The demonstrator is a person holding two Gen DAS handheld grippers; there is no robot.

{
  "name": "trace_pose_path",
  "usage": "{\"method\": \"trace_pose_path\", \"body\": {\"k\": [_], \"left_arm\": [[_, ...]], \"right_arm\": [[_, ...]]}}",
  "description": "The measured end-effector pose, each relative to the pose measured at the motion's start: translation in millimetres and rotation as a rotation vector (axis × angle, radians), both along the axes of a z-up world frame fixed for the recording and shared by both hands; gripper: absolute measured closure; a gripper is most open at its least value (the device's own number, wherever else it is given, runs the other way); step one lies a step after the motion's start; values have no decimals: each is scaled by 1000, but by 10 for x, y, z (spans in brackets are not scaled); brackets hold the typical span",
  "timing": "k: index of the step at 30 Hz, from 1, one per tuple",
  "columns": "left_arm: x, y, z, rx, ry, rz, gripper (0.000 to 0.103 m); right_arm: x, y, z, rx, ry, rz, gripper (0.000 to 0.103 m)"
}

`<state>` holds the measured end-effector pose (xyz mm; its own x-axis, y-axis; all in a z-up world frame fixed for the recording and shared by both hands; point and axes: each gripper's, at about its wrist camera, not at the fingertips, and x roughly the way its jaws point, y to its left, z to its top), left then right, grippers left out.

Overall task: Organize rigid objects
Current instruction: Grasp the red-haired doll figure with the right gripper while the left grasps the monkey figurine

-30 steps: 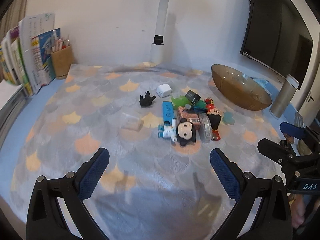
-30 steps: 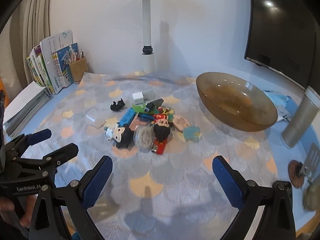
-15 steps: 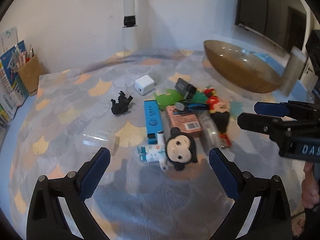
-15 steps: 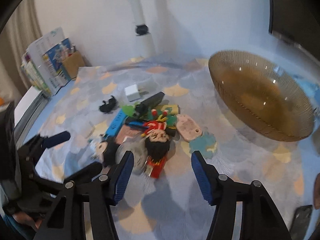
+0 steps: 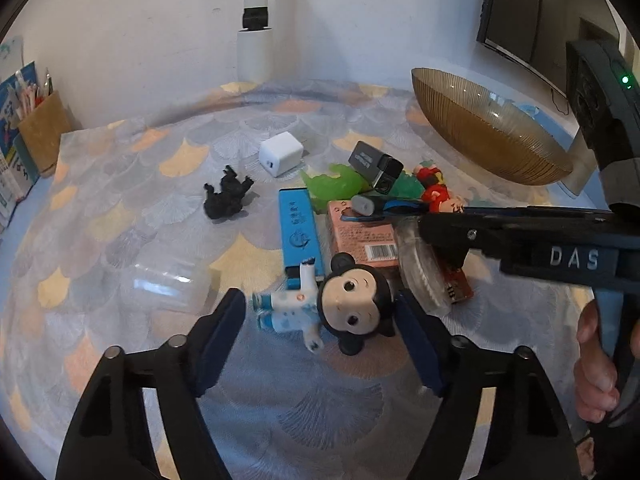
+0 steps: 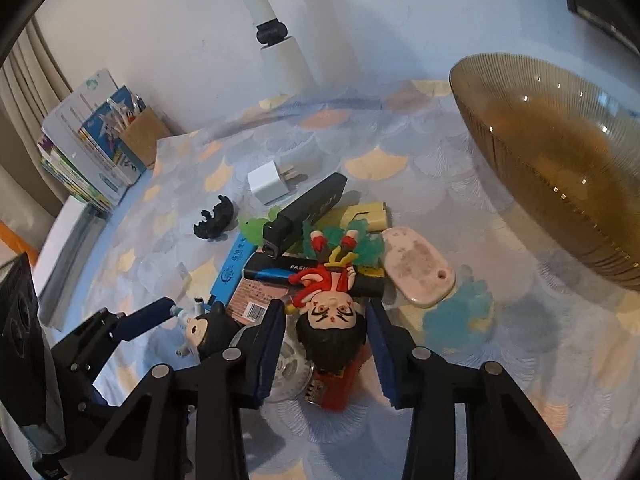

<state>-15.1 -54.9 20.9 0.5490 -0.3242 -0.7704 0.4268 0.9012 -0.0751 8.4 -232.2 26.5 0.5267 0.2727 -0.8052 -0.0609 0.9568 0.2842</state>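
Note:
A heap of small objects lies on the patterned cloth. My left gripper (image 5: 320, 332) is open, its pads on either side of a black-haired doll in white and blue (image 5: 340, 312) lying on its side. My right gripper (image 6: 328, 344) is open, its pads either side of the head of a red-robed doll (image 6: 330, 304), with small gaps. A blue box (image 5: 300, 232), pink carton (image 5: 360, 236), black box (image 6: 308, 208), white charger (image 5: 281, 153), black animal figure (image 5: 226, 198) and clear round case (image 5: 420, 268) lie around them. An amber glass bowl (image 6: 560, 152) stands to the right.
A clear plastic box (image 5: 168, 284) lies left of the heap. A pen holder (image 6: 142, 136) and books (image 6: 88, 148) stand at the back left. A white lamp post (image 5: 256, 40) rises at the back. A pink tag (image 6: 416, 268) and teal piece (image 6: 460, 308) lie right of the heap.
Both grippers have moved forward and down into the heap. The left jaws now flank the black-haired doll, and the right jaws have narrowed around the red doll's head.

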Motion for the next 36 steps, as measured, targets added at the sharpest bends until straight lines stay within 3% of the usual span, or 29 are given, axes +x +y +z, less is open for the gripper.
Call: {"method": "trace_pose_path", "body": {"k": [3, 10, 15, 20, 23, 24, 31, 34, 35, 36], "left_arm": [[-93, 168, 8, 2, -10, 19, 30], [-283, 532, -64, 50, 15, 39, 30], [-250, 576, 28, -100, 72, -14, 29], [2, 388, 32, -243, 176, 5, 29], [155, 339, -71, -282, 244, 77, 29], [157, 324, -69, -287, 228, 99, 29], [290, 132, -89, -195, 168, 143, 32], [326, 40, -90, -149, 133, 138, 48], [323, 59, -92, -150, 129, 133, 49], [308, 78, -89, -156, 126, 124, 50]], "right_arm": [[-114, -23, 37, 65, -29, 34, 63], [-556, -17, 92, -9, -21, 98, 63], [-853, -51, -19, -132, 37, 141, 63], [-912, -183, -48, -132, 57, 132, 62], [-907, -224, -38, -129, 62, 119, 42], [-930, -234, -27, -123, 57, 114, 40], [-892, -187, -89, -91, 68, 100, 40], [-881, -114, -110, -117, 48, 79, 40], [-882, -85, -112, -138, 41, 69, 43], [-882, -81, -112, -147, 32, 51, 54]]}}
